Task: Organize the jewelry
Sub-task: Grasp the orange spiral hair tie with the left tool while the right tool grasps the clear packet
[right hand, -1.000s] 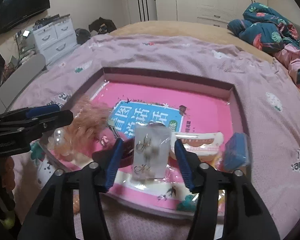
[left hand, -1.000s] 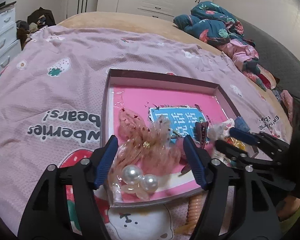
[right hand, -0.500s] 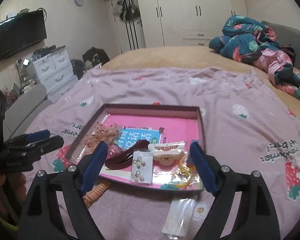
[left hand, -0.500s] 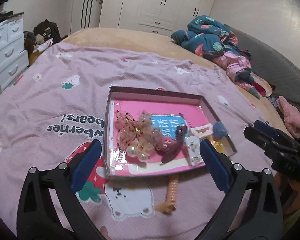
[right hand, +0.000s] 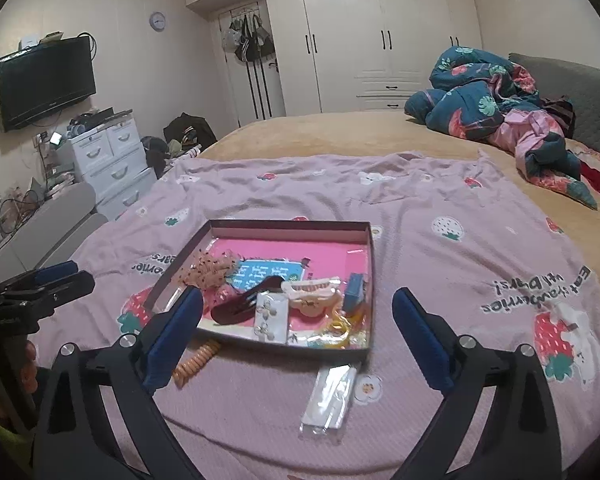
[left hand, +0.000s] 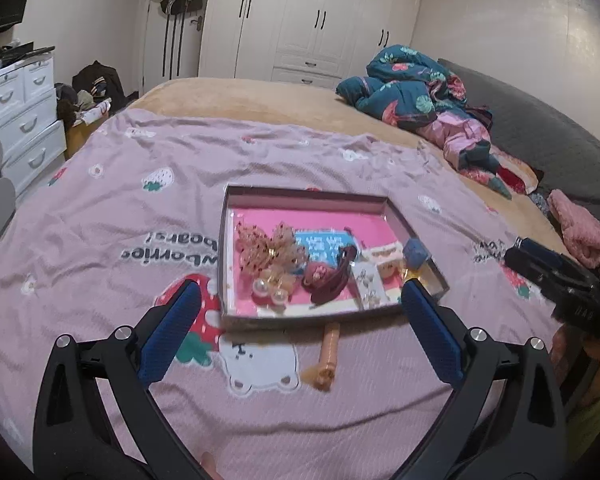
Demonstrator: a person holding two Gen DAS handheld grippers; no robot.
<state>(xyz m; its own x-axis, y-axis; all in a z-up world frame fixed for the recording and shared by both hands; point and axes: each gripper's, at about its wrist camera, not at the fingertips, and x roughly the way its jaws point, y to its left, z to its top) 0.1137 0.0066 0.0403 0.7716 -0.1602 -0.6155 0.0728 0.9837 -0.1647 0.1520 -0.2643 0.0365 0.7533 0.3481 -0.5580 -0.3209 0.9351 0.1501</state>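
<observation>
While both pairs of fingers hung spread wide and empty above the bed, their jaws having just been opening with nothing between them, two pieces lay nearest, outside the box. Closest to the right gripper point(right hand: 298, 322) was a flat clear plastic packet point(right hand: 330, 398) on the pink strawberry-print sheet point(right hand: 460, 240), just short of the box's near edge, its long axis running away from the fingers and slightly to the right. An orange spiral hair tie point(left hand: 327, 356) lay on the sheet a little ahead of the left gripper point(left hand: 300, 318), its end touching or just under the box's near wall, its long axis also pointing roughly away from the fingers. By my judgement each hand was the nearer one for its own stray piece, and either would need to dip forward and down, jaws across the short side.

Beyond them sat the shallow rectangular cardboard box with a pink lining point(left hand: 300, 194), holding a pearl hair clip point(left hand: 270, 292), a peach tulle bow point(left hand: 268, 248), a dark maroon claw clip point(left hand: 332, 280), a white earring card point(right hand: 271, 316) and a small blue block point(right hand: 354, 294)
</observation>
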